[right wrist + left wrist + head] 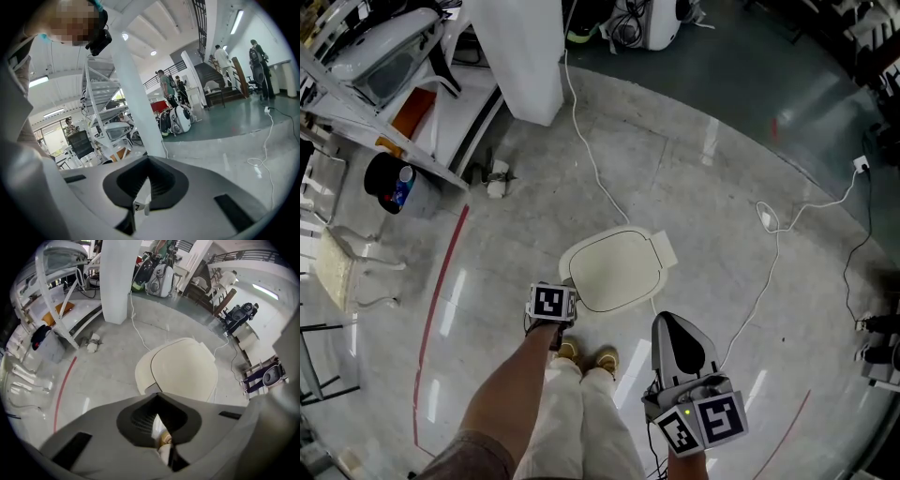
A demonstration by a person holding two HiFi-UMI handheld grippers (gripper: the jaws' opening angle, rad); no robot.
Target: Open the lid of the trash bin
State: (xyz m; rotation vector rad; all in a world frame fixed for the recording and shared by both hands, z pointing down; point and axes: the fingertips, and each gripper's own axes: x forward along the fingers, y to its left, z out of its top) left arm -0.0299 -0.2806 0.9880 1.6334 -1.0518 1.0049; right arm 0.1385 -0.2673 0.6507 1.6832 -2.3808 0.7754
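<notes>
The trash bin (614, 270) stands on the grey floor just ahead of the person's feet, and its cream lid (185, 369) lies flat and closed. My left gripper (566, 285) hovers at the bin's near left edge, its marker cube above it. In the left gripper view its jaws (157, 398) meet at the tip just short of the lid, shut with nothing held. My right gripper (668, 323) hangs to the bin's near right, apart from it and also shut on nothing. Its view looks out across the room, tip (149, 160) closed, and the bin is not in it.
A white cable (598, 178) runs over the floor past the bin's far side, and another (773, 253) lies to the right. A white pillar (525, 56) stands beyond. White racks (384, 84) and a black container (389, 183) are at the left, beside a red floor line (441, 300).
</notes>
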